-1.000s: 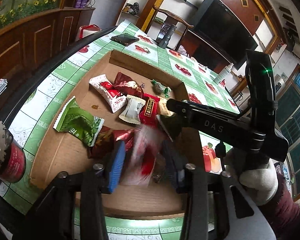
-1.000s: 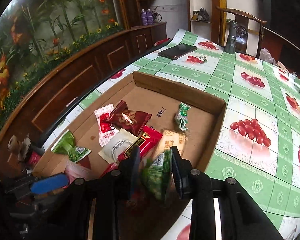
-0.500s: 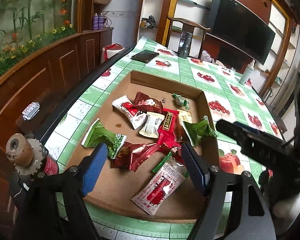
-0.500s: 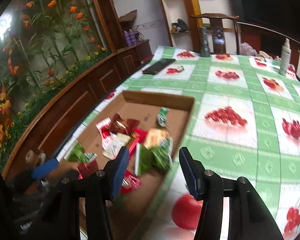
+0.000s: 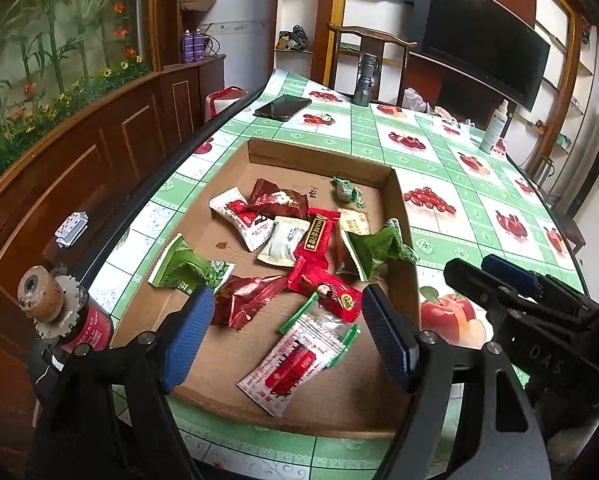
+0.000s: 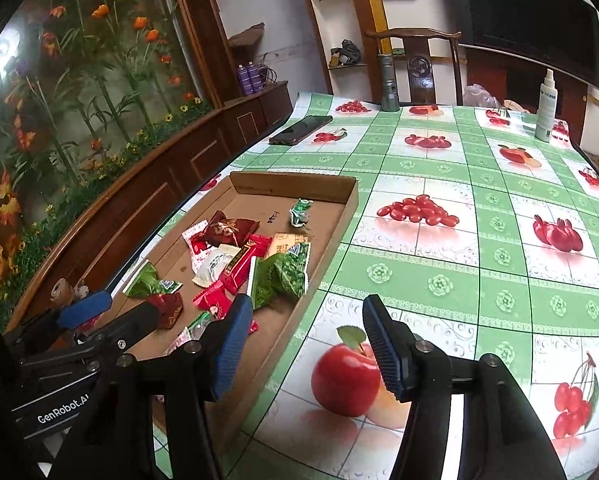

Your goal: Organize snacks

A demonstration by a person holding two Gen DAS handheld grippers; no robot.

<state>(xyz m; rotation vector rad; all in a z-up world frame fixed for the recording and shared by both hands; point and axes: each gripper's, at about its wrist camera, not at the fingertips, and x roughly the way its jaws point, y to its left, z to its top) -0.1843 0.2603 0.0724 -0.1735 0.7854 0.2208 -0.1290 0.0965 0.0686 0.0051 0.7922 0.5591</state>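
From my left wrist camera, my left gripper (image 5: 287, 336) hangs wide and empty above the near end of the cardboard tray (image 5: 319, 152). The red-and-white sachet (image 5: 295, 366) lies just below and between the pads, its long axis slanting from near-left to far-right.

From my right wrist camera, my right gripper (image 6: 307, 344) is also wide and empty, over the tablecloth (image 6: 499, 264) beside the tray (image 6: 291, 180). The green packet (image 6: 283, 276) lies to its left. I judge the left nearer the snacks.

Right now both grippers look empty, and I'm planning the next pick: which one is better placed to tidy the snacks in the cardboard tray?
Probably the left gripper: its open jaws hang over the shallow cardboard tray. The right gripper, also open, sits over the tablecloth beside it.
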